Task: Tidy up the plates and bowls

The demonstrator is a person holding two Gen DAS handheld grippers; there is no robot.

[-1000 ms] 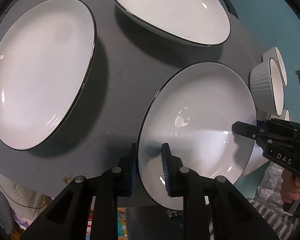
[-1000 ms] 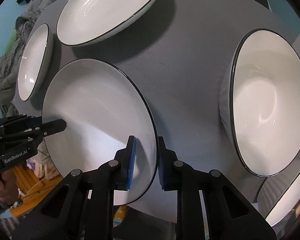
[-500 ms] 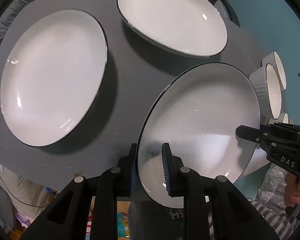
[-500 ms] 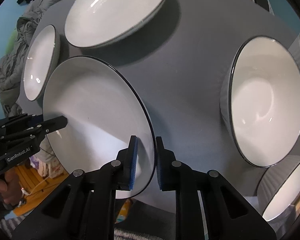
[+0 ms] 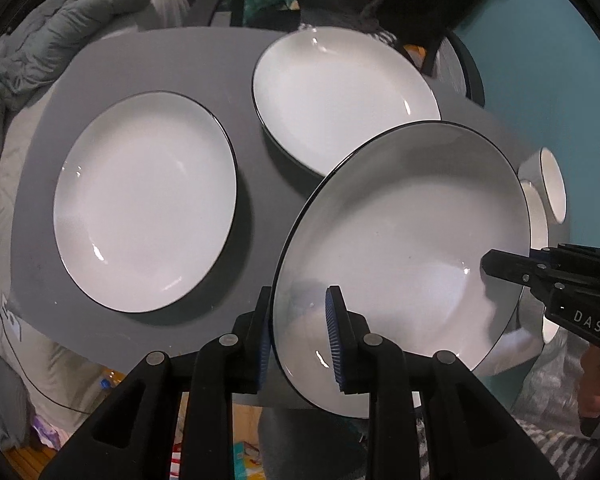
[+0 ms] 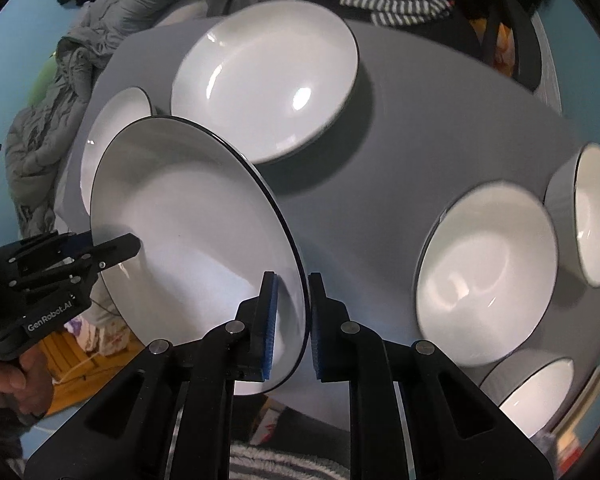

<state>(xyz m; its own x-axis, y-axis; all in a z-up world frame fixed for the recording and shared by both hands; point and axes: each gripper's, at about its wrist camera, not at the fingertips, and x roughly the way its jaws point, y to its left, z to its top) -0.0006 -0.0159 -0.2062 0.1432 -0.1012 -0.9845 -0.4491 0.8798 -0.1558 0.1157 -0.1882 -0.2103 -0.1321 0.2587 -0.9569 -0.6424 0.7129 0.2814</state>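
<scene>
So the grey counter [image 5: 148, 64] takes up most of both views, with two big black-rimmed white plates lying flat on it: one on the left [image 5: 144, 200] and one at the far side [image 5: 340, 96]. A third plate [image 5: 400, 256] of the same kind is up in the air over the near edge, tilted, and it's being carried two-handed. The left gripper [image 5: 300, 340] pinches the near rim between its blue-padded fingers, and the right gripper [image 6: 292, 324] has just been closing on the opposite rim, with the edge sitting in between its fingers. Over on the right of the counter there's a cluster of smaller bowls [image 6: 488, 276], all white, at least three. My guess is this is the carry step, plate lifted and heading for a stack. Next move probably means keeping both grips level with each other, swinging it over one of the flat plates and lowering it centred before either side lets go.
</scene>
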